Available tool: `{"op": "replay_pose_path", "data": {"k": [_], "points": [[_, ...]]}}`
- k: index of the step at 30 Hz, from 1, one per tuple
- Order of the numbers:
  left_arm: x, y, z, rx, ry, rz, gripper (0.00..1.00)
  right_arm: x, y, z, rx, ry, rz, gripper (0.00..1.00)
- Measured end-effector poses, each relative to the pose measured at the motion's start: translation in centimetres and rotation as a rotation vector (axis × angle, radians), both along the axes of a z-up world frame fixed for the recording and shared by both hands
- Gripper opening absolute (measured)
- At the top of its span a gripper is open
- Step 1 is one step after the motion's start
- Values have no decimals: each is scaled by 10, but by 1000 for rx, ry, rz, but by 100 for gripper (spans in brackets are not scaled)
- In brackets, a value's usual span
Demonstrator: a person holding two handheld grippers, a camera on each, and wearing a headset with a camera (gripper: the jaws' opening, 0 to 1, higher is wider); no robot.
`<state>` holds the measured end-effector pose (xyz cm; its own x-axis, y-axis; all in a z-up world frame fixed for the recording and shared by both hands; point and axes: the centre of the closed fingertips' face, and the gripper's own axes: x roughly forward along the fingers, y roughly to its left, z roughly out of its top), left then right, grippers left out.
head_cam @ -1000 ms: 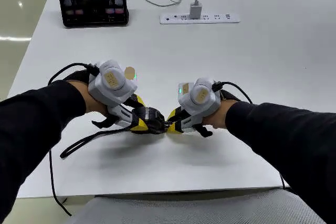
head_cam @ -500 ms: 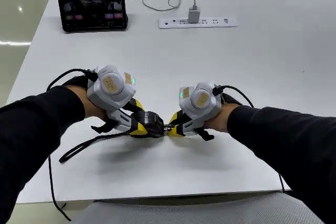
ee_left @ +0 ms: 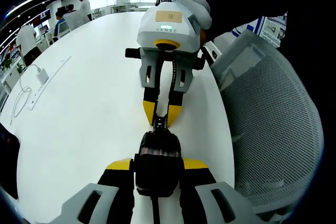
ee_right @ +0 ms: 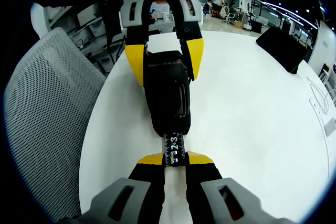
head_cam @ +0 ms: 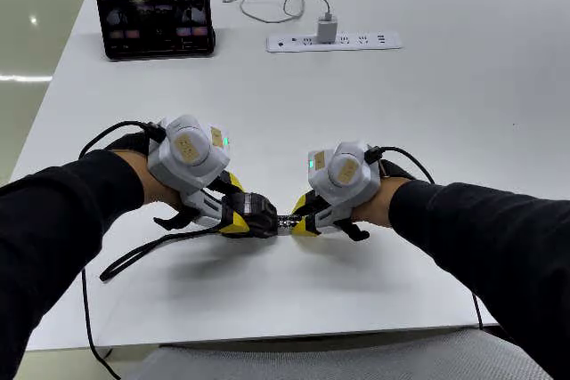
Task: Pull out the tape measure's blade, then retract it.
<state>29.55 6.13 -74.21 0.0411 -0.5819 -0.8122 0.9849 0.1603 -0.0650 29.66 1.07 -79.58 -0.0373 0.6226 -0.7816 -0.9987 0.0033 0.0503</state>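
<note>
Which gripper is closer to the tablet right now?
Left. The left gripper sits on the same side as the tablet, though well apart; the right gripper is farther across.

sleeves (head_cam: 62, 211): black | left tool (head_cam: 239, 218), right tool (head_cam: 301, 223): grey shells, yellow tips | cables (head_cam: 134, 255): black

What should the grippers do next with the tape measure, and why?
Probably draw the right hand-held gripper straight away from the case: it pinches the blade near its tip with only a short stretch out, while the left hand-held gripper clamps the case.
</note>
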Motion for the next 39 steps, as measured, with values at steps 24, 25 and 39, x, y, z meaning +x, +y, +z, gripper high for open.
{"op": "replay_pose_path", "data": {"k": [24,25,39], "points": [[0,0,0,-1,-9,5,28,3,-16,1,-19,-17,6,9],[0,0,0,1,-10,4,28,3,-16,1,-18,-17,4,9],[0,0,-1,17,-24,-7,28,5,-27,1,-21,-19,-12,9]]}}
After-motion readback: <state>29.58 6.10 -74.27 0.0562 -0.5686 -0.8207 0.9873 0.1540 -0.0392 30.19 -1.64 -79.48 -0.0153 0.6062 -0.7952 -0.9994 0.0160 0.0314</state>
